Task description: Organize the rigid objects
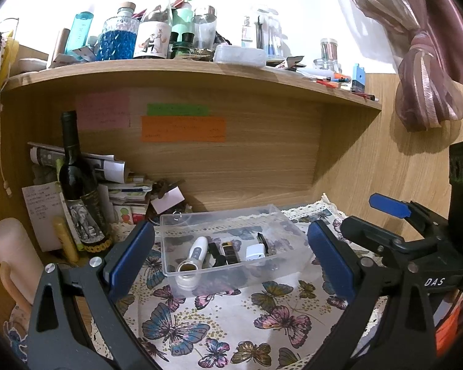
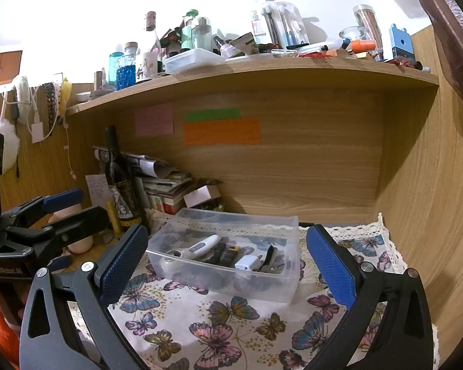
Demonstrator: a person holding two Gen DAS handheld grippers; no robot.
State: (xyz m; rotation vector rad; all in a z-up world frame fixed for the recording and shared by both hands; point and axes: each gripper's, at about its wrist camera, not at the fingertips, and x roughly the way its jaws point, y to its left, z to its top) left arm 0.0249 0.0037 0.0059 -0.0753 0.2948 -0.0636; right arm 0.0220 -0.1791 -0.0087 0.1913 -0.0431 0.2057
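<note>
A clear plastic bin (image 1: 290,262) (image 2: 290,280) stands on the butterfly cloth (image 1: 231,317) (image 2: 231,323). Inside lie a white handheld magnifier (image 1: 192,259) (image 2: 197,248), a black clip (image 1: 214,254), a dark gold-edged lighter (image 1: 230,252) (image 2: 230,254), a white charger block (image 1: 255,252) (image 2: 247,262) and a dark tool (image 2: 270,257). My left gripper (image 1: 231,256) is open and empty, short of the bin. My right gripper (image 2: 228,262) is open and empty, short of the bin too. The right gripper also shows at the right of the left wrist view (image 1: 395,212).
A dark wine bottle (image 1: 77,185) (image 2: 120,185) and a pile of papers (image 1: 108,172) (image 2: 163,178) stand at the back left. A pink cylinder (image 1: 12,256) is at the far left. A crowded shelf (image 1: 185,74) (image 2: 262,71) hangs overhead. A wooden wall (image 2: 432,215) closes the right.
</note>
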